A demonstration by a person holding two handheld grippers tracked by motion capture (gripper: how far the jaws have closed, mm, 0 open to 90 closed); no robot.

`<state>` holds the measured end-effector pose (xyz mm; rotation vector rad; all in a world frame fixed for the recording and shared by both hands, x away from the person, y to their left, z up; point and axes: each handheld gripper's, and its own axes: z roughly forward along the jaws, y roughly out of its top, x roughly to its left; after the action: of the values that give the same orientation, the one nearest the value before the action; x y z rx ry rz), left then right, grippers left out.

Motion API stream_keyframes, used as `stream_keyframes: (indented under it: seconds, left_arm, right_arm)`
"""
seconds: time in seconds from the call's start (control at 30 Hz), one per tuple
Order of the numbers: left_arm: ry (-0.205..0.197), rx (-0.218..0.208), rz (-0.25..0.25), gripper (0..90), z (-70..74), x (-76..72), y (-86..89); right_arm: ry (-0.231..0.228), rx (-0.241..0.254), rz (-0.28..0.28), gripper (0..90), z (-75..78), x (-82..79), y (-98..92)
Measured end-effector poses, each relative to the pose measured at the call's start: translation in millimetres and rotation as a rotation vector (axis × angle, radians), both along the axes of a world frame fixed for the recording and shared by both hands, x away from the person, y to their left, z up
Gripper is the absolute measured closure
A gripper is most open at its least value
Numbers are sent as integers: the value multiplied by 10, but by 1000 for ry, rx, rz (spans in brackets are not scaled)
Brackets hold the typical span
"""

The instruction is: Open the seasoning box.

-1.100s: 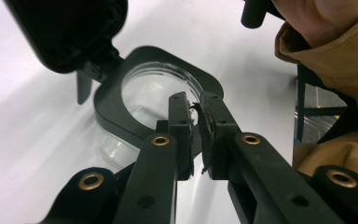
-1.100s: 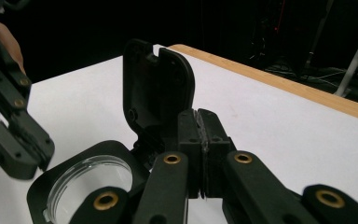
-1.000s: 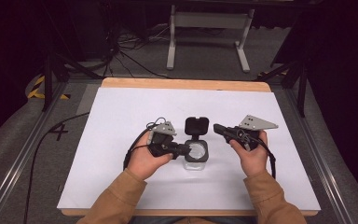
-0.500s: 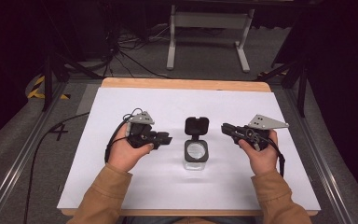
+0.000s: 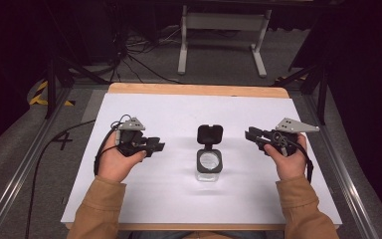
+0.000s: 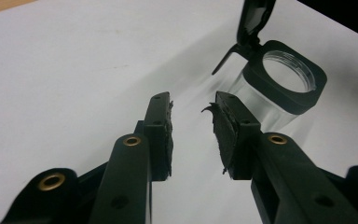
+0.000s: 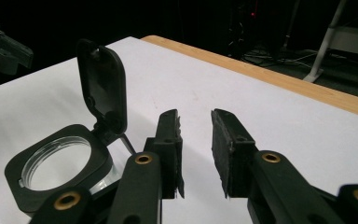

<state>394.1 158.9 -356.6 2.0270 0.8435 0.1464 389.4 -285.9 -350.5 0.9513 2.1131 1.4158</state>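
A clear square jar (image 5: 209,163) with a black rim stands in the middle of the white table top, its black hinged lid (image 5: 210,135) flipped up and open. The same jar (image 6: 279,88) appears ahead and to the right in the left gripper view, and the jar (image 7: 58,170) sits low left in the right gripper view. My left gripper (image 5: 158,146) is held left of the jar, open and empty, pointing at it. My right gripper (image 5: 249,134) is held right of the jar, also open and empty. Both are apart from the jar.
The white sheet (image 5: 169,112) covers a wooden table with its far edge (image 5: 199,90) showing. A white metal stand (image 5: 222,22) and cables lie on the floor beyond. A black cable (image 5: 45,154) trails off the table's left side.
Both grippers have drawn away from the jar, the left one leftward and the right one rightward. The jar stays put with its lid up.
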Motion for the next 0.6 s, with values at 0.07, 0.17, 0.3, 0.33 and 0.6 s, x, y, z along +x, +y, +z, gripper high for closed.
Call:
stream_keyframes:
  seconds: [0.07, 0.17, 0.3, 0.33, 0.6]
  left_arm:
    - [0, -3, 29, 657, -16, 7, 95]
    - [10, 0, 56, 644, -19, 9, 157]
    - [20, 18, 71, 628, -46, 43, 250]
    - [19, 22, 75, 625, -64, 56, 262]
    - [46, 57, 79, 598, -185, 127, 326]
  right_arm:
    - [10, -10, -4, 713, -8, 15, -11]
    - [24, -40, -13, 684, -25, 30, -28]
    - [62, -94, -24, 645, -56, 51, -75]
    - [68, -107, -27, 636, -68, 60, -93]
    - [135, -166, -78, 600, -214, 135, -196]
